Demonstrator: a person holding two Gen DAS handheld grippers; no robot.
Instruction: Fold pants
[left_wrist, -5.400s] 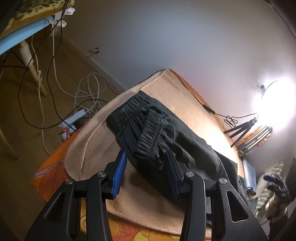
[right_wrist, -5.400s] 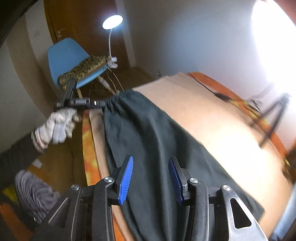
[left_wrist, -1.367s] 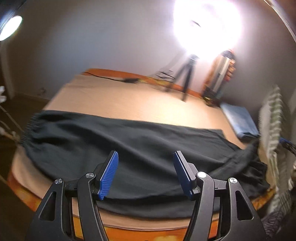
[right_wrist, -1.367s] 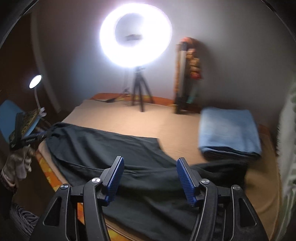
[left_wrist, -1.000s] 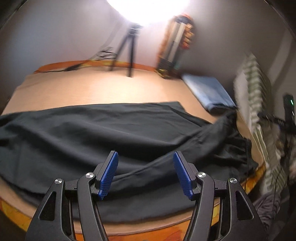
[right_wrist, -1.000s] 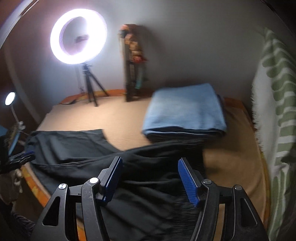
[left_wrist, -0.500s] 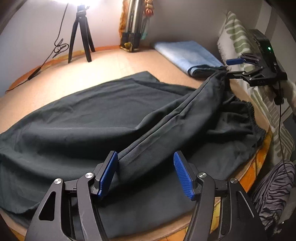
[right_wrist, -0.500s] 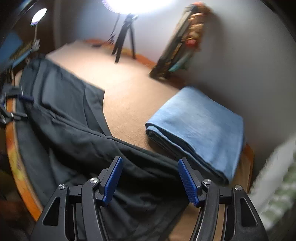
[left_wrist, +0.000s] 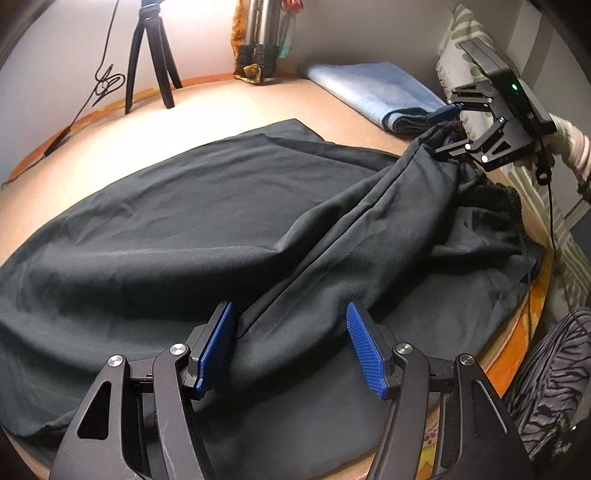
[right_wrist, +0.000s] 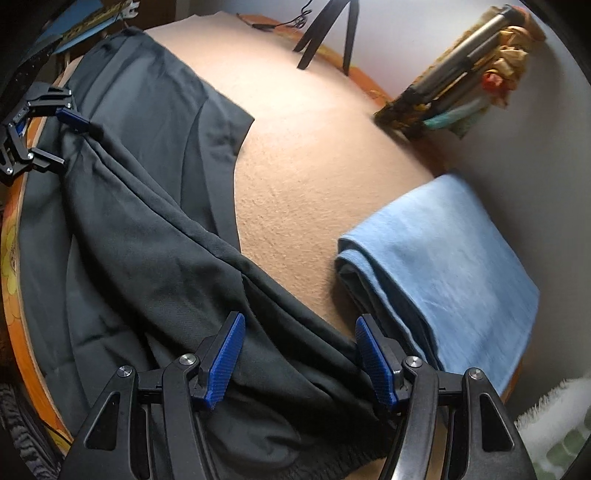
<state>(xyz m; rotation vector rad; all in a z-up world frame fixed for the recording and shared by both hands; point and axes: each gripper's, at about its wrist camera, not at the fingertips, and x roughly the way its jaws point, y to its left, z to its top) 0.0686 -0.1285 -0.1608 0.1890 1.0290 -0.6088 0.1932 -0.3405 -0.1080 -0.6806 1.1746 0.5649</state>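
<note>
Black pants (left_wrist: 207, 221) lie spread across a tan-covered table (left_wrist: 229, 110), one leg bunched into a raised ridge running between the two grippers. My left gripper (left_wrist: 290, 343) is open, its blue pads on either side of the ridge of cloth. My right gripper (right_wrist: 301, 354) is open too, with the pants (right_wrist: 147, 229) bunched between its pads near the waistband end. In the left wrist view the right gripper (left_wrist: 448, 123) sits at the far end of the ridge. In the right wrist view the left gripper (right_wrist: 70, 140) sits at the other end.
A folded blue towel (right_wrist: 439, 266) lies beside the right gripper, also seen in the left wrist view (left_wrist: 373, 92). A tripod (left_wrist: 151, 66) and a bundle of poles (right_wrist: 454, 88) stand at the back wall. The orange table edge (left_wrist: 517, 332) is close.
Both grippers have swung from looking across the room down to the pants. The cloth has risen into a ridge between them, and both have come closer to it.
</note>
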